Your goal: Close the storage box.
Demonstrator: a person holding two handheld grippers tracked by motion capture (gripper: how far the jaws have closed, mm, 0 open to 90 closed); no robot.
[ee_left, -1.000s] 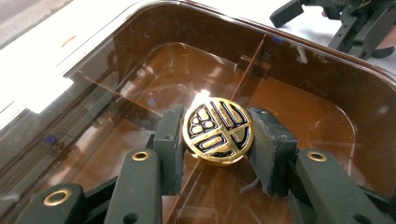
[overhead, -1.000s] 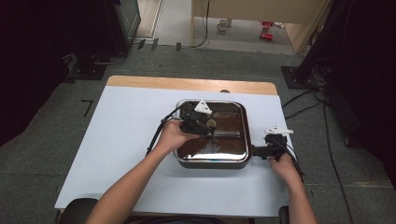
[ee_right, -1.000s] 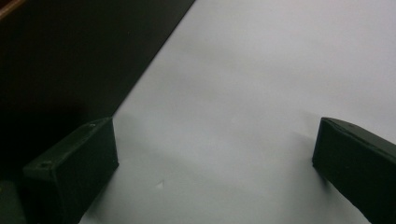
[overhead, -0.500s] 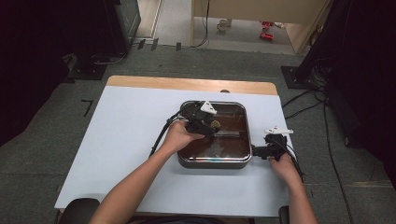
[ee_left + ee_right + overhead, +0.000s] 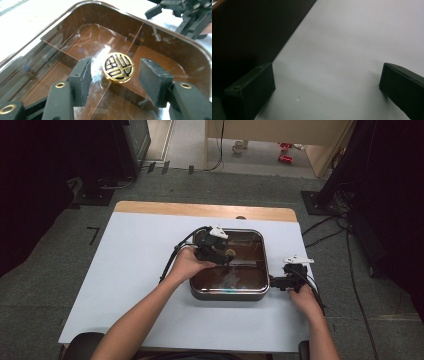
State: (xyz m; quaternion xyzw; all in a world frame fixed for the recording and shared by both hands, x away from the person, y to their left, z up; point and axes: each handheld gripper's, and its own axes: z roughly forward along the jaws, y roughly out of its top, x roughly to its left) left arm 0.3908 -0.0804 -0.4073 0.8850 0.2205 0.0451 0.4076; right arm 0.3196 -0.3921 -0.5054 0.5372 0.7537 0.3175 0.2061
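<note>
A square metal pan [image 5: 227, 295] stands mid-table under a brown-tinted glass lid [image 5: 75, 45]. At the lid's centre is a round gold and black knob [image 5: 118, 67], also seen from above as the knob [image 5: 230, 253]. My left gripper [image 5: 117, 76] is open, one jaw on each side of the knob, with a gap between both pads and the knob. In the high view the left gripper [image 5: 220, 252] hangs over the lid. My right gripper [image 5: 278, 281] lies low beside the pan's right wall. The right gripper [image 5: 327, 87] is open with only white tabletop between its jaws.
The white table [image 5: 130, 270] has free room to the left of and in front of the pan. A wooden strip [image 5: 200, 210] runs along its far edge. The pan's dark wall [image 5: 249, 30] is close to the right gripper's left jaw. Cables trail from both grippers.
My left gripper has shifted a little to the right over the lid, closer around the knob. The right gripper and the pan have stayed put.
</note>
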